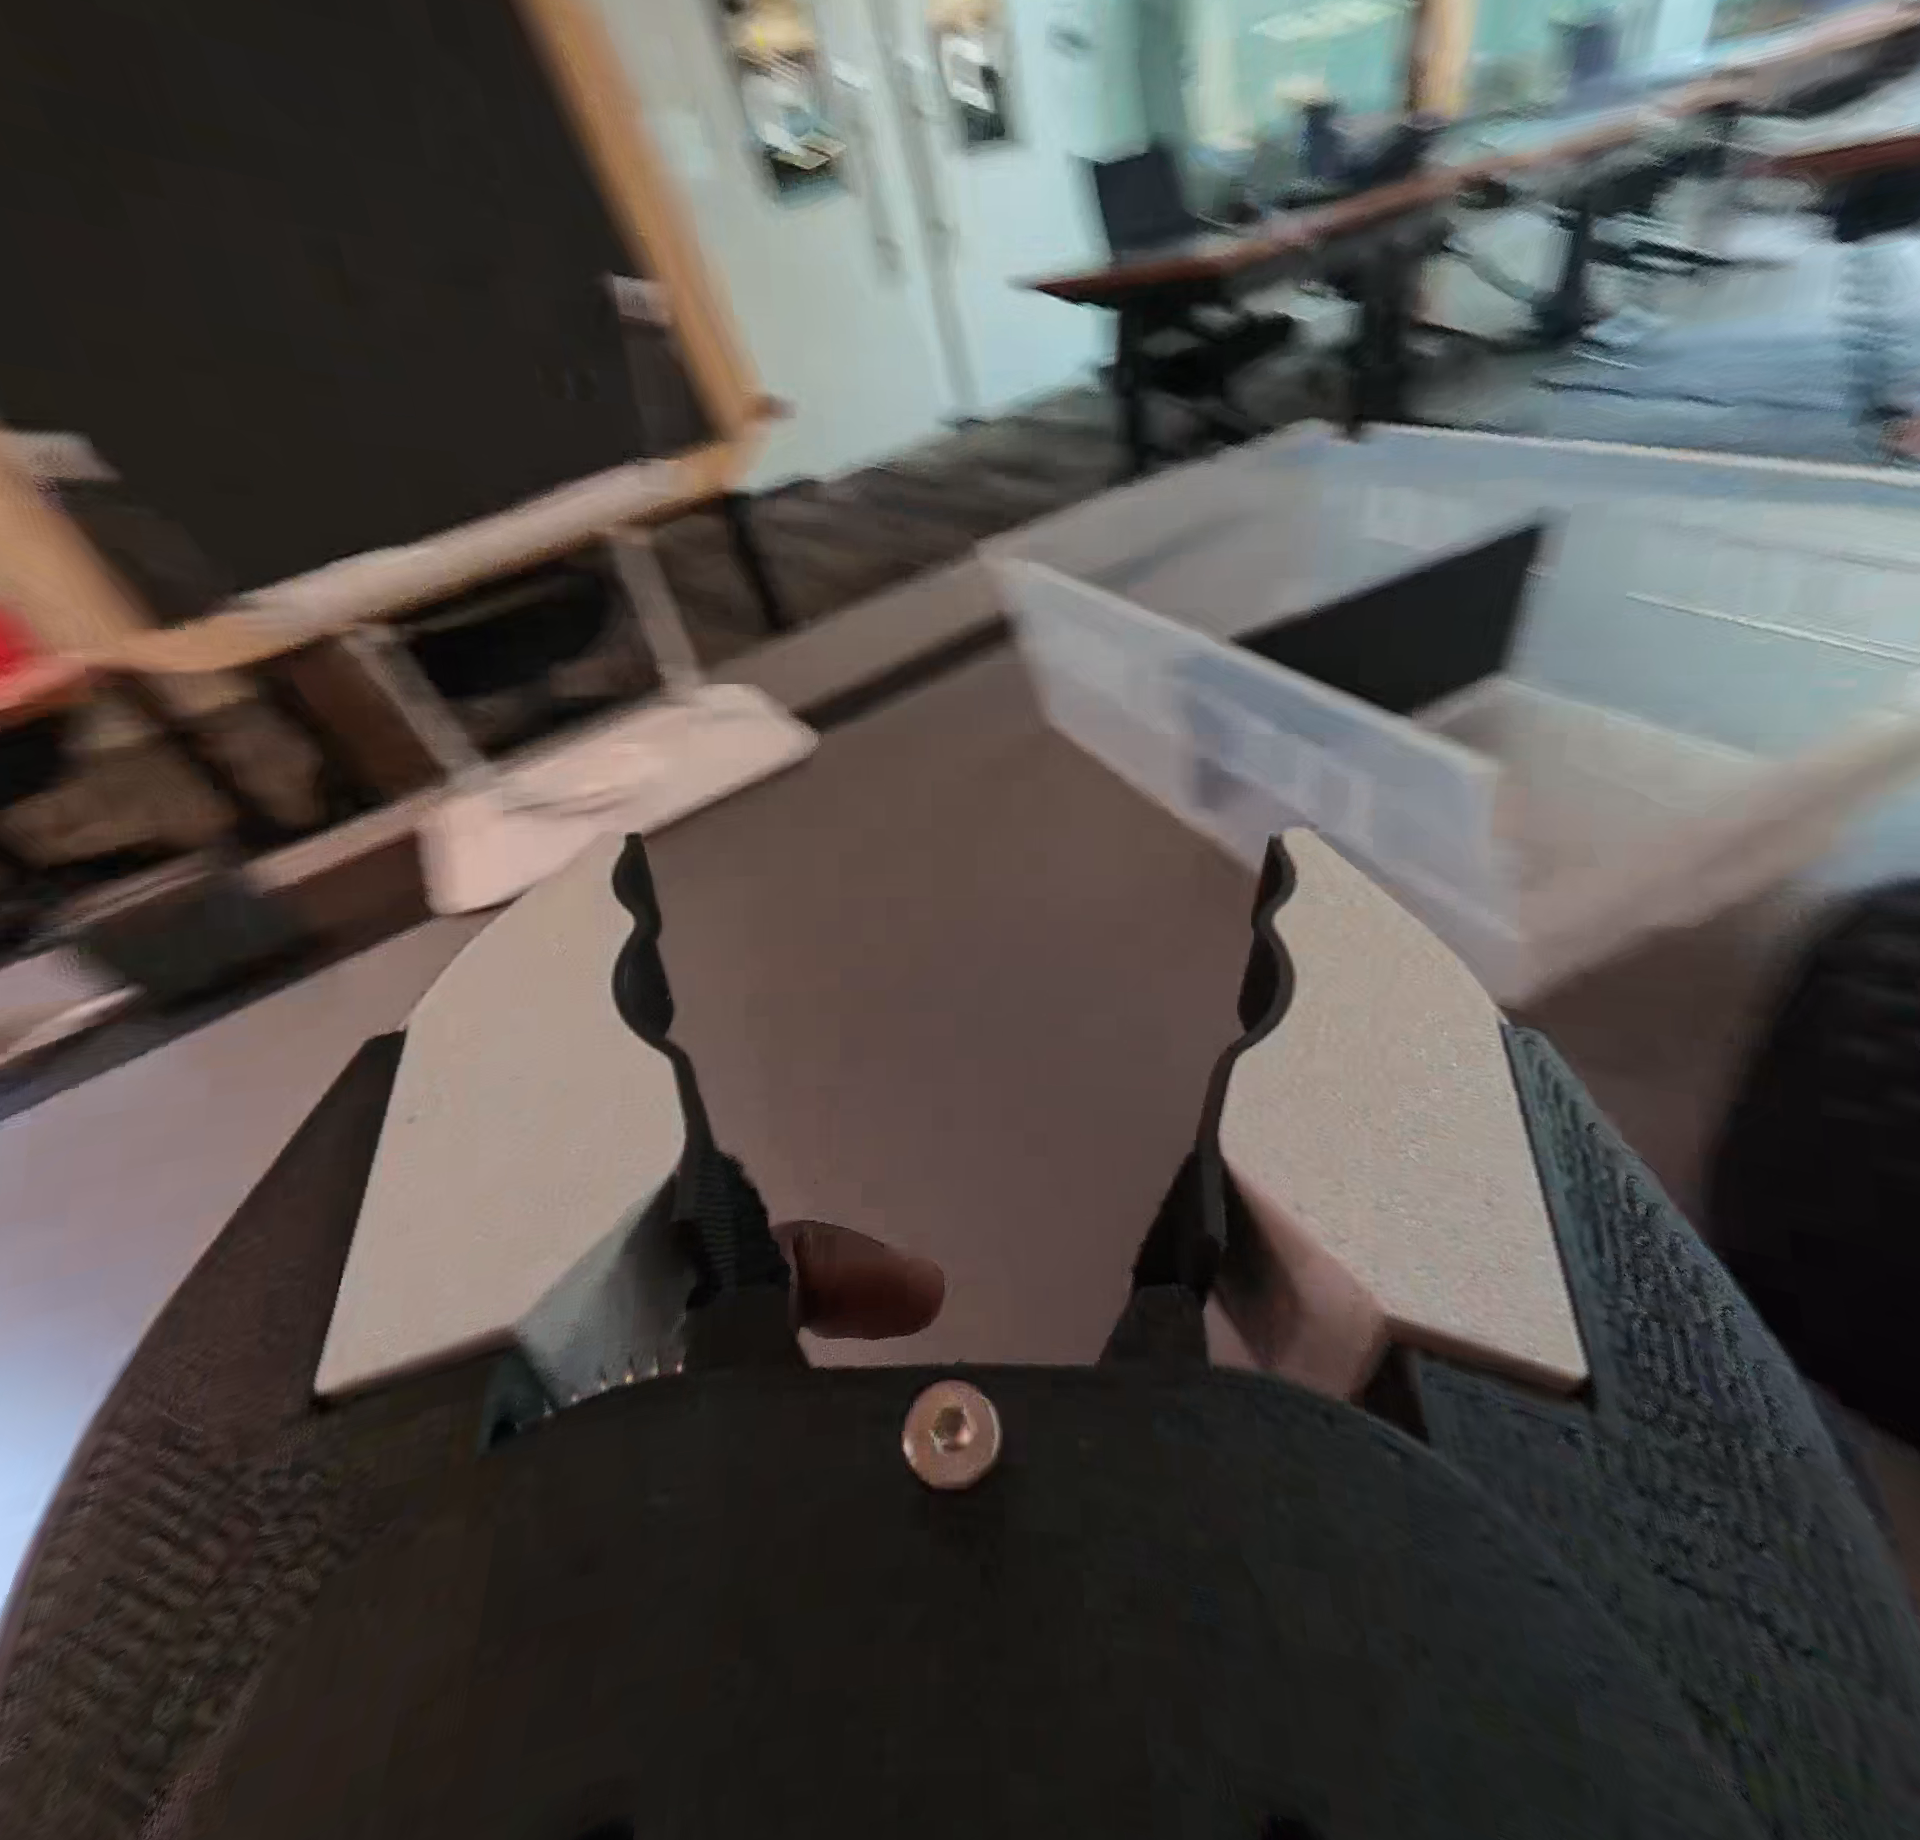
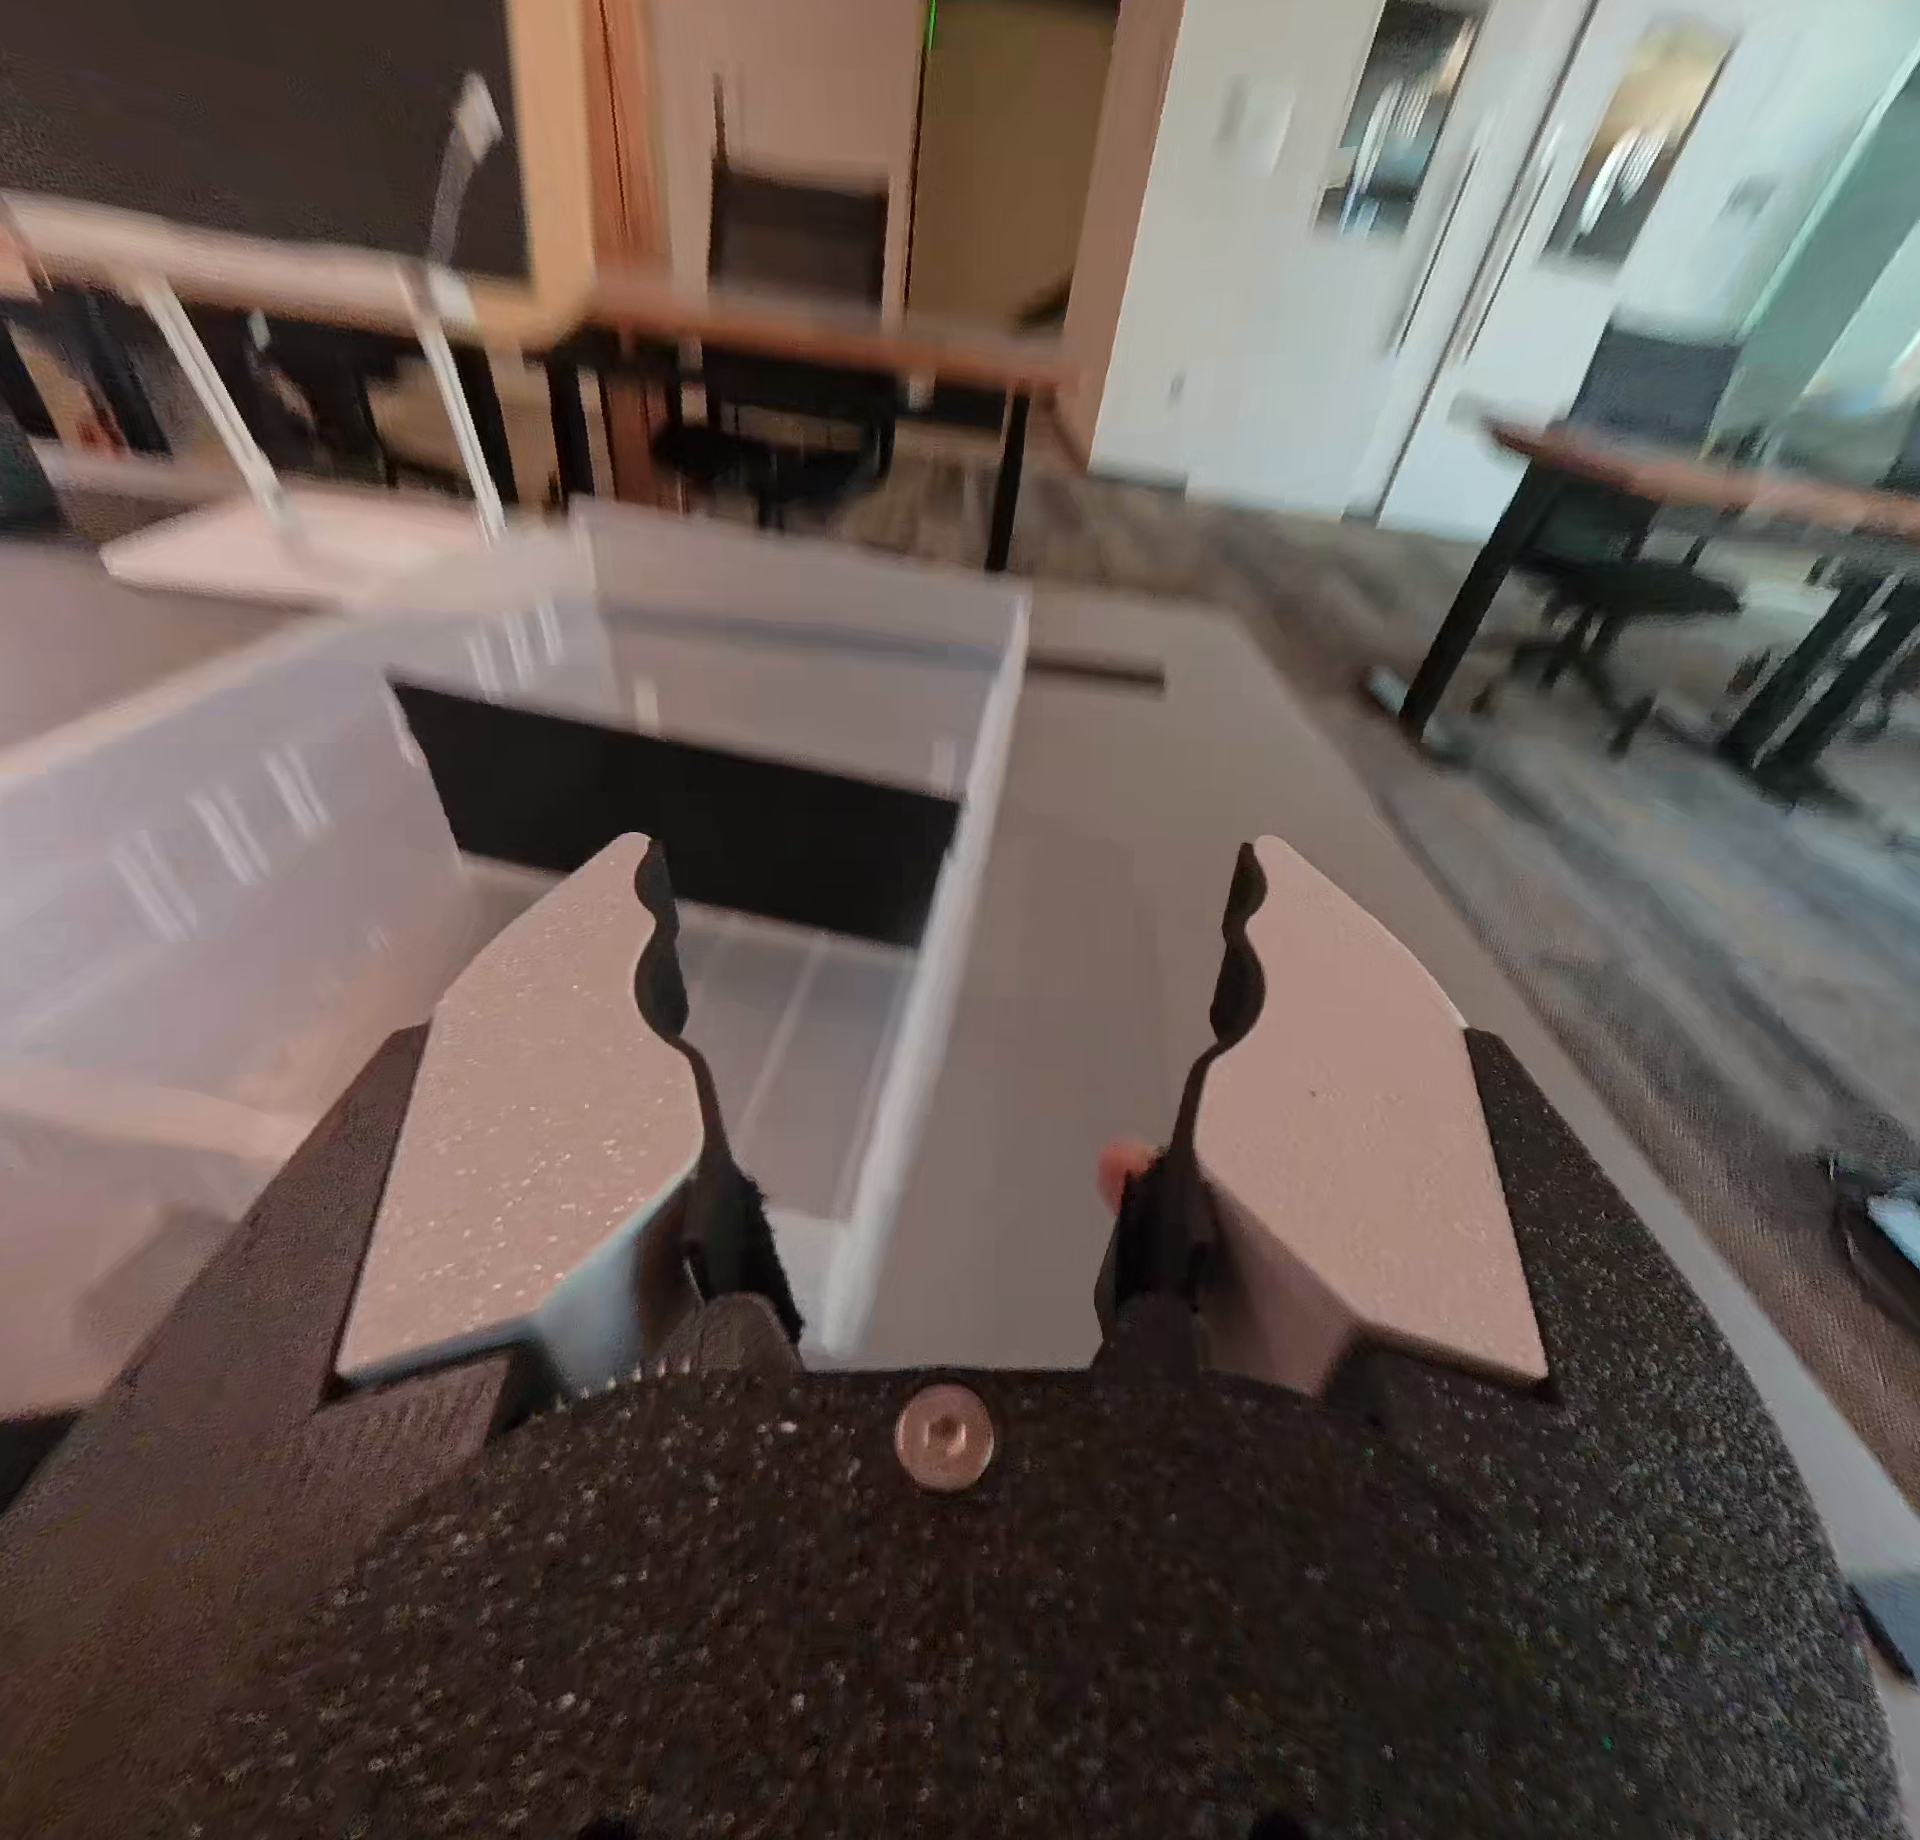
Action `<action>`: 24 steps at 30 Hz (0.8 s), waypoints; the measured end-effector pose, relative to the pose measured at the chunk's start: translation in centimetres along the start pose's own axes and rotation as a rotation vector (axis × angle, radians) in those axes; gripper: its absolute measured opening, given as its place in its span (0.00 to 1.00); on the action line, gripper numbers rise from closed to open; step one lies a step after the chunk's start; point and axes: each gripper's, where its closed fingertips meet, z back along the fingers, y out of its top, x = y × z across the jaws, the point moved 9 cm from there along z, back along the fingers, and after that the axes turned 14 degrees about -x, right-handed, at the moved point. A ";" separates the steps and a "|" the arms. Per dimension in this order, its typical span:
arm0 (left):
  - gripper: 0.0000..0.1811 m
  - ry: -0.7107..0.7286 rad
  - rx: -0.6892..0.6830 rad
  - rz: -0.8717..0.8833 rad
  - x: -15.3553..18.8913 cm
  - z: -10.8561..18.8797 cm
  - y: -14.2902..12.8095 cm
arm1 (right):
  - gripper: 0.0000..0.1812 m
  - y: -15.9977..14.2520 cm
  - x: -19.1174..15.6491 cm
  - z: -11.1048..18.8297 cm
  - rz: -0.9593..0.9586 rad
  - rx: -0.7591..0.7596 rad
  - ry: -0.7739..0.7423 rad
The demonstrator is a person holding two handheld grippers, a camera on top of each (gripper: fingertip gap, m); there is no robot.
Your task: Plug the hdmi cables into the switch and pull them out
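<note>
Left gripper (image 1: pixel 954 860): jaws spread wide, nothing between them; it is held above the grey table (image 1: pixel 935 959), with bare table surface showing in the gap.
Right gripper (image 2: pixel 951 860): jaws spread wide, nothing held; it is held above the right-hand wall of the clear plastic bin (image 2: pixel 935 959).
Clear plastic bin: stands on the table; in the left wrist view it lies to the right of the left gripper, toward the table's far edge. A black panel (image 2: pixel 675 803) stands across its interior.
Fingertips: a person's fingertip (image 1: pixel 868 1291) shows at the base of the left gripper's gap; another fingertip (image 2: pixel 1122 1167) shows beside the right gripper's right finger.
HDMI cables and switch: cannot be identified in either view; both views are blurred.
White flat object (image 1: pixel 623 782): lies on the table near its far-left edge, ahead of the left gripper.
Background: desks and chairs (image 1: pixel 1195 263) stand on the floor beyond the table, well apart from both grippers.
</note>
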 end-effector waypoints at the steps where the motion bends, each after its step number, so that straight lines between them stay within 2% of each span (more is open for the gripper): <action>1: 0.58 0.142 0.009 0.039 -2.6 1.7 -0.8 | 0.54 0.8 -1.1 0.6 0.007 0.082 -0.007; 4: 0.54 0.508 -0.072 0.146 -9.4 6.8 -4.6 | 0.43 1.9 -6.5 1.0 0.054 0.185 0.106; 6: 0.52 0.669 -0.151 0.198 -12.5 9.5 -7.4 | 0.46 1.9 -10.6 -0.1 0.073 0.120 0.216; 7: 0.51 0.702 -0.193 0.225 -13.6 10.3 -8.7 | 0.49 1.6 -12.4 -0.8 0.090 0.067 0.258; 9: 0.51 0.706 -0.265 0.284 -15.2 11.0 -10.5 | 0.54 0.8 -15.4 -2.2 0.127 -0.048 0.298; 11: 0.50 0.673 -0.315 0.297 -16.2 10.7 -11.4 | 0.54 0.1 -17.5 -3.2 0.150 -0.135 0.324; 13: 0.42 0.623 -0.363 0.281 -16.9 9.8 -11.6 | 0.48 -0.4 -18.4 -4.1 0.180 -0.226 0.277; 14: 0.36 0.593 -0.374 0.275 -17.0 9.4 -11.6 | 0.44 -0.6 -18.6 -4.4 0.209 -0.265 0.236; 15: 0.26 0.575 -0.376 0.273 -17.1 9.0 -11.6 | 0.36 -0.8 -18.7 -4.7 0.247 -0.295 0.195; 17: 0.15 0.579 -0.376 0.232 -17.4 8.7 -11.5 | 0.21 -0.9 -18.9 -4.9 0.304 -0.317 0.174; 18: 0.16 0.563 -0.372 0.212 -17.4 8.5 -11.5 | 0.11 -1.0 -18.9 -5.0 0.310 -0.336 0.159; 22: 0.16 0.481 -0.336 0.165 -17.5 8.3 -11.6 | 0.05 -1.3 -16.9 -5.3 0.332 -0.383 -0.026; 24: 0.16 0.432 -0.317 0.152 -17.5 8.4 -11.7 | 0.05 -1.4 -15.8 -5.3 0.306 -0.390 -0.047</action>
